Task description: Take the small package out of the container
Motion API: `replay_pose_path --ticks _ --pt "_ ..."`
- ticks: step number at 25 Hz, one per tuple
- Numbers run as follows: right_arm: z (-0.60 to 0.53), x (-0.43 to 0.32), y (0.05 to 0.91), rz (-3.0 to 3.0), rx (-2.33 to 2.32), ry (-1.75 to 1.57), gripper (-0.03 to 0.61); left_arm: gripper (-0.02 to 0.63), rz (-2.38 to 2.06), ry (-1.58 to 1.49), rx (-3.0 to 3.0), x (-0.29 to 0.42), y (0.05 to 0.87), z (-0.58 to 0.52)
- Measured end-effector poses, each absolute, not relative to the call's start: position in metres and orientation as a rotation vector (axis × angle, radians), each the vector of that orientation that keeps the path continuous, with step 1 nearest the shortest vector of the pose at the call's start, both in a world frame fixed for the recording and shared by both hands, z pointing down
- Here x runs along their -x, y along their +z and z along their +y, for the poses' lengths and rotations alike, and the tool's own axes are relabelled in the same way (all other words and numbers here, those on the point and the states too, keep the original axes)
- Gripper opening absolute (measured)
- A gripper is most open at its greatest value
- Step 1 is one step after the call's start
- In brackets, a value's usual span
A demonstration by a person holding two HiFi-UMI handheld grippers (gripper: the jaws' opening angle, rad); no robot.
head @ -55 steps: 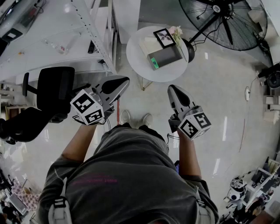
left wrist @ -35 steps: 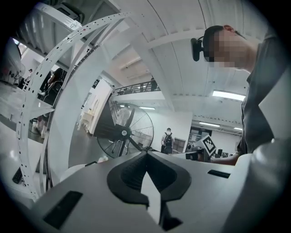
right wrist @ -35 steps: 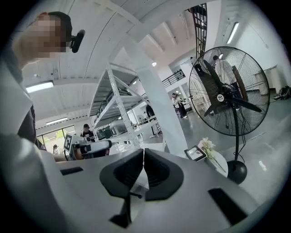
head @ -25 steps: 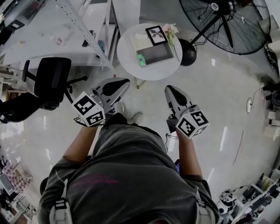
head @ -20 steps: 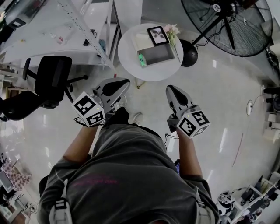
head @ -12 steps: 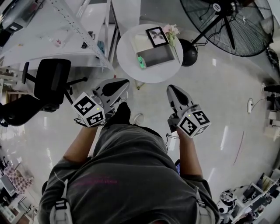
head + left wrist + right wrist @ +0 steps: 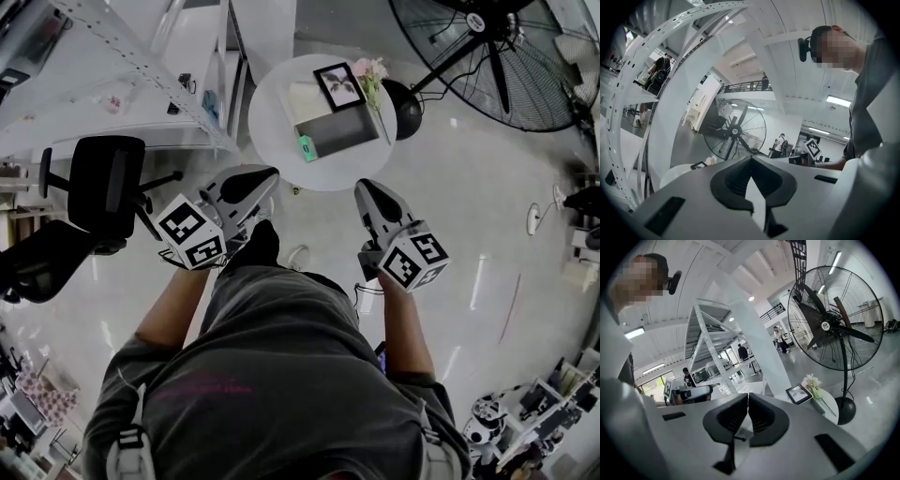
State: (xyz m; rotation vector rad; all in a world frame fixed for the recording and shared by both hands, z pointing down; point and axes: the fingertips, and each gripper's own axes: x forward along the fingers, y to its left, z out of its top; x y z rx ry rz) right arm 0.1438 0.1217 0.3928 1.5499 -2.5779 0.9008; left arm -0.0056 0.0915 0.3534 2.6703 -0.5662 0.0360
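A grey open container (image 7: 345, 131) stands on a small round white table (image 7: 281, 103) ahead of me. A small green package (image 7: 306, 148) shows at the container's left end. My left gripper (image 7: 265, 172) (image 7: 751, 160) is held in the air short of the table, shut, with nothing between its pads. My right gripper (image 7: 364, 187) (image 7: 748, 395) hangs beside it, also shut and empty. Both are well apart from the container. The right gripper view catches the table (image 7: 830, 405) low at the right.
A framed picture (image 7: 339, 84) and pale flowers (image 7: 371, 68) share the table. A big black floor fan (image 7: 487, 47) stands at the right behind it. White shelving (image 7: 141, 84) and a black office chair (image 7: 108, 183) are at the left. My shoes (image 7: 262, 246) are on the glossy floor.
The person has stepped forward, a dark shoe now ahead of the body, and the chair and floor have shifted in view. Both grippers stayed shut in front of the body.
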Motion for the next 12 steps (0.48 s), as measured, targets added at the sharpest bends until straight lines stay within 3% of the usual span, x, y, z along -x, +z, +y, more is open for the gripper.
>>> replay_pose_path --ticks 12 --pt "0.039 -0.108 0.404 -2.511 -1.598 0.936 0.023 0.015 -0.477 0.049 -2.662 0.032 0.365 -0.003"
